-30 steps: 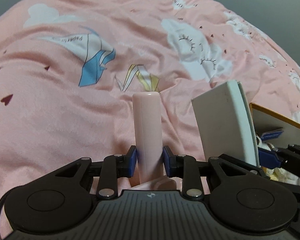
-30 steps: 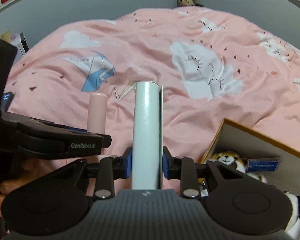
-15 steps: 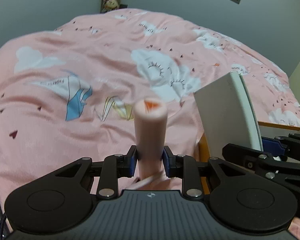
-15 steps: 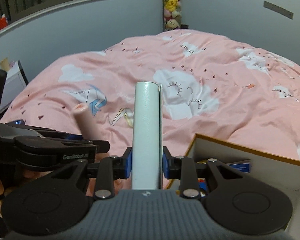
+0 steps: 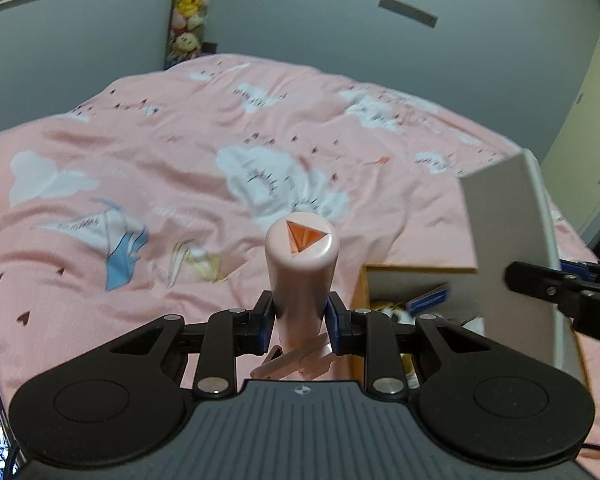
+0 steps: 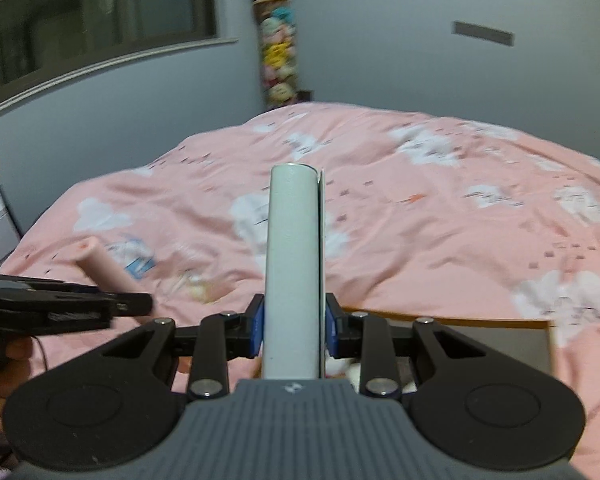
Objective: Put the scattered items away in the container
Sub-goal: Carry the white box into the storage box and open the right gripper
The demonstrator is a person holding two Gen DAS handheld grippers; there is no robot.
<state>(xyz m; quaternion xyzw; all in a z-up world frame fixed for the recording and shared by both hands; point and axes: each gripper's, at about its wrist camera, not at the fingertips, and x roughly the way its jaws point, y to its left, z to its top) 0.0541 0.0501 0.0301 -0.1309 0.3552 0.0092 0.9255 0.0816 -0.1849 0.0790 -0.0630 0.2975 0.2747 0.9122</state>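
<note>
Pink bedspread (image 5: 148, 168), stacked plush toys (image 6: 277, 52)

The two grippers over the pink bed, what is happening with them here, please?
A person is tidying things from the bed into a box, with a handheld gripper in each hand. The left gripper is clamped on a pink cylinder with an orange triangle on its end. The right gripper is clamped on a flat white case, held on edge. Both items are in the air above the pink duvet. The open cardboard box sits just below and already holds a plush toy.
</note>
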